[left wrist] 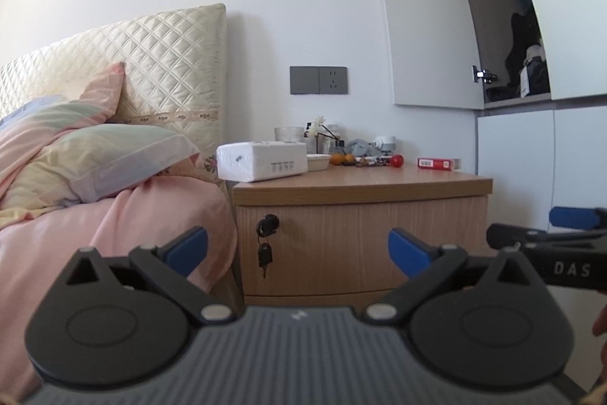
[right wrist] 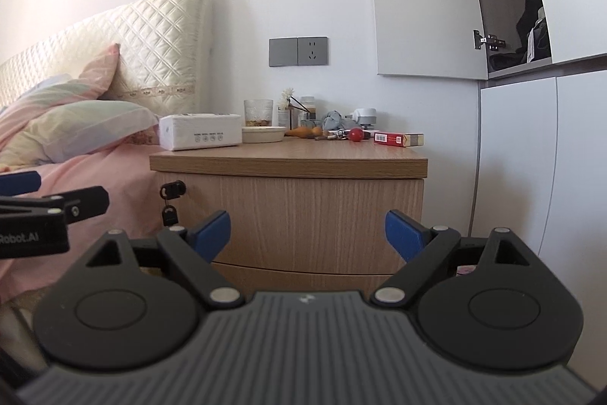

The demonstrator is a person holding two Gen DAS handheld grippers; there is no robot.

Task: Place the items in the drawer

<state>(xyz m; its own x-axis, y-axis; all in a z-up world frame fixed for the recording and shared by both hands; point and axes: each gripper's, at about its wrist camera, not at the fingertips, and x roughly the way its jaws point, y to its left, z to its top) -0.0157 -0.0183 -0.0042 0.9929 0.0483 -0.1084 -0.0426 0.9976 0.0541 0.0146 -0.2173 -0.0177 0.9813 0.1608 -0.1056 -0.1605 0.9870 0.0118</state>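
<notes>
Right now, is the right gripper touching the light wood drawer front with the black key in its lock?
Apart. In the left wrist view, the right gripper hangs open in front of the drawer front, short of the wood.

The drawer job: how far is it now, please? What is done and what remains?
Nothing looks done. The drawer is shut, with a key hanging from its lock. The red box, tissue pack and red ball sit on the nightstand. Both tools, left and right, are open and hold nothing. Opening the drawer and moving the items remain.
</notes>
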